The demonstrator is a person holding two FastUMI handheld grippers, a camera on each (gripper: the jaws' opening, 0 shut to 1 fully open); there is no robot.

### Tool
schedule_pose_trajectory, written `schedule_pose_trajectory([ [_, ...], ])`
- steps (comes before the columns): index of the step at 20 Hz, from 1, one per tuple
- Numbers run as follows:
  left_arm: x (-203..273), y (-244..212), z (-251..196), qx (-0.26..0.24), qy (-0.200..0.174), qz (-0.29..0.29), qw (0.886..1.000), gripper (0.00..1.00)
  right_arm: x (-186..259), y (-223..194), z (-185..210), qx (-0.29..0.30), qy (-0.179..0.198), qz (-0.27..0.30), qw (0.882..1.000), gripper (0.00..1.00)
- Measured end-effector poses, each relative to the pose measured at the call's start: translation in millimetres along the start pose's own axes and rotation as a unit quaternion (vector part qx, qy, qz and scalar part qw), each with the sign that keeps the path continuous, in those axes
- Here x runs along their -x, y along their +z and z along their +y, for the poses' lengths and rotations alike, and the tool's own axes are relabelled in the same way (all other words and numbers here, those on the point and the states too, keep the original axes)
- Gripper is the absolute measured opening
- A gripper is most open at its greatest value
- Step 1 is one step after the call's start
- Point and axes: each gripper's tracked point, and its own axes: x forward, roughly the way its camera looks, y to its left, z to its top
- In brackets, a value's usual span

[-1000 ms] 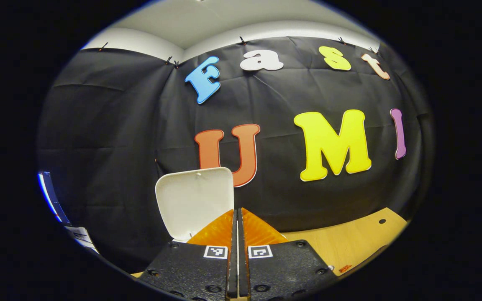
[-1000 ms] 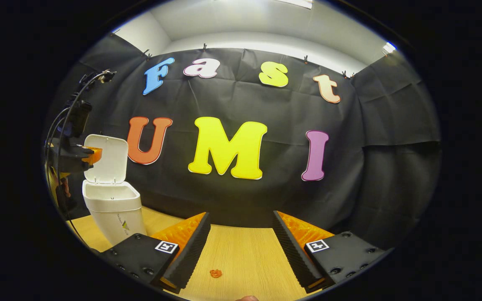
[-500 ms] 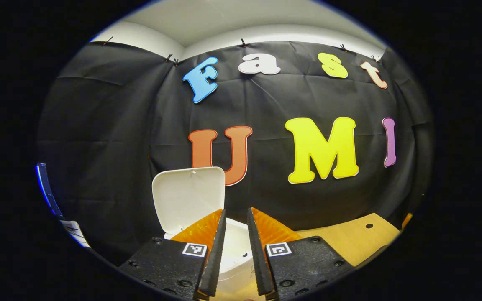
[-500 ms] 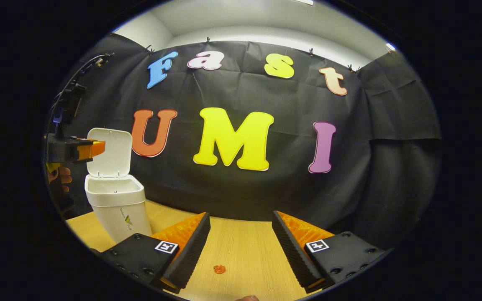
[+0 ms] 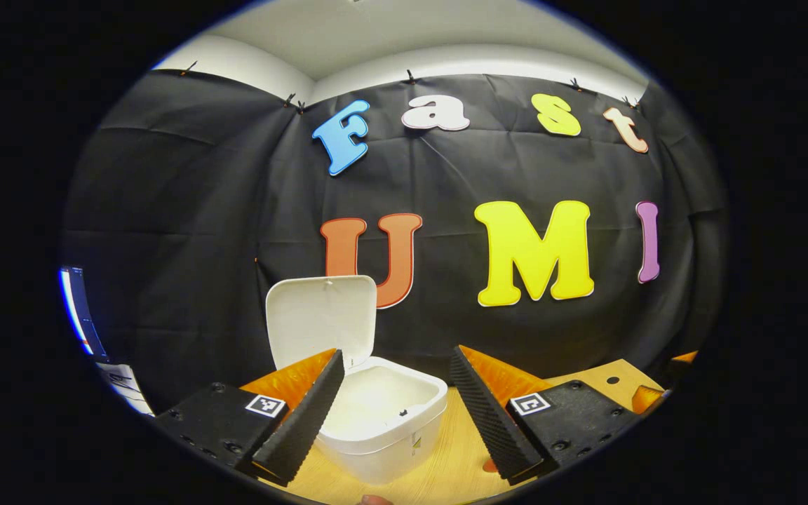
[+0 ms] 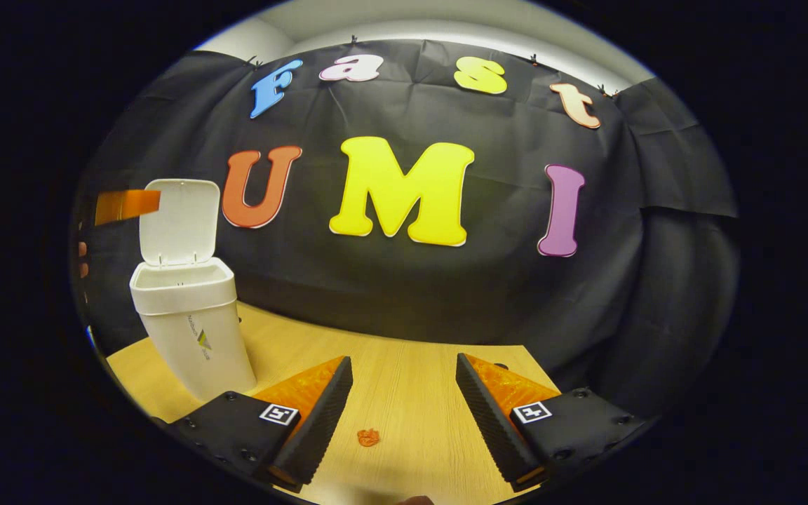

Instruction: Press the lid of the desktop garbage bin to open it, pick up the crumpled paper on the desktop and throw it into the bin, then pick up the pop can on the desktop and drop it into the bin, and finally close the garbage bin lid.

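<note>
The white bin [image 5: 376,428] stands on the wooden table just below and ahead of my left gripper [image 5: 397,352], which is open wide with nothing between its fingers. The bin's lid [image 5: 321,319] stands upright behind its open mouth. What lies inside the bin is hidden. In the right gripper view the same bin [image 6: 193,330] is at the far left, lid [image 6: 178,221] up, and a blurred finger of the left gripper [image 6: 127,205] hangs beside the lid. My right gripper [image 6: 404,359] is open and empty over the bare tabletop.
The wooden table [image 6: 411,393] ends at the black cloth wall behind. A small orange-red scrap [image 6: 368,437] lies on it between my right fingers. A hand's fingers [image 6: 83,259] show at the left edge. The table has a small hole [image 5: 612,380] near its right corner.
My left gripper went from shut to wide open above the bin and tipped down toward its mouth. The right gripper stayed open and tilted down, showing more table.
</note>
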Motion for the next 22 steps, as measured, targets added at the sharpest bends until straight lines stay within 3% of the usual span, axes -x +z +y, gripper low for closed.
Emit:
schedule_pose_trajectory([
  [7,17.9,0.7,-13.8,-0.006,0.006,-0.002,1.0,1.0,-40.8,-71.6,24.6,0.015,0.048,0.087,0.995,0.95],
  [10,20.2,1.1,-19.8,-0.009,0.0,-0.001,1.0,1.0,-54.8,-98.3,28.1,0.015,0.053,0.124,0.991,0.95],
  [22,12.5,3.6,-28.0,-0.001,-0.037,0.001,0.999,1.0,-89.3,-203.6,46.5,0.026,0.077,0.289,0.954,0.96],
])
